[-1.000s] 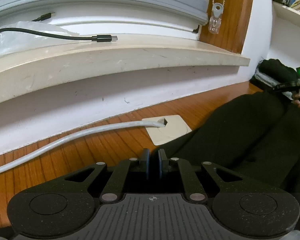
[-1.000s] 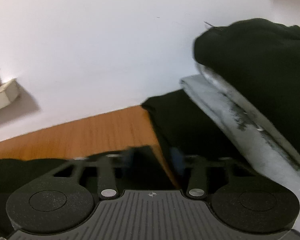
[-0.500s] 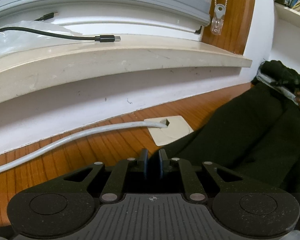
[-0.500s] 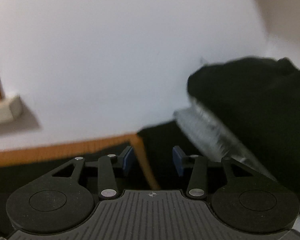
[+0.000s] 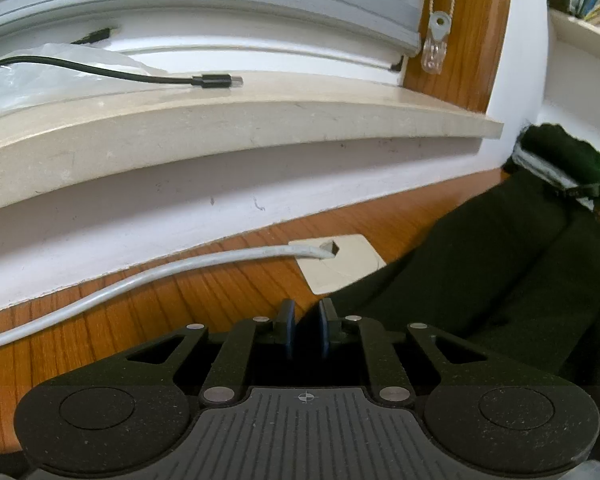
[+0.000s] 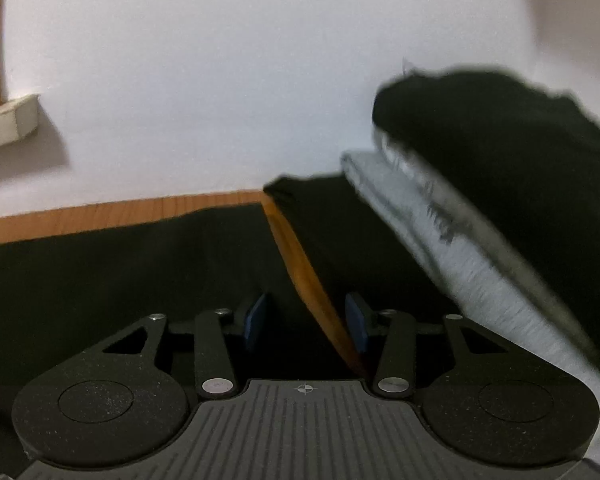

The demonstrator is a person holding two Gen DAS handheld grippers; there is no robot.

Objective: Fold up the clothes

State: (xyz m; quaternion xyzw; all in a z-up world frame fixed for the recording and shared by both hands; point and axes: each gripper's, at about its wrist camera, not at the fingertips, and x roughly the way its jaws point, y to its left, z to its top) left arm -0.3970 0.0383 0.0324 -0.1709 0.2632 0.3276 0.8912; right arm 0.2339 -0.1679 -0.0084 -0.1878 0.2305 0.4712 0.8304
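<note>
The left gripper (image 5: 305,334) pinches an edge of the dark green fabric garment (image 5: 480,292), spread flat on the orange-brown wooden desk (image 5: 180,300). The right gripper (image 6: 306,322) has just parted its jaws, now open over the cloth. Beyond lie a folded stack of grey and dark clothes (image 6: 480,200), a white cable (image 5: 140,280) and a pale stone windowsill (image 5: 220,120).
</note>
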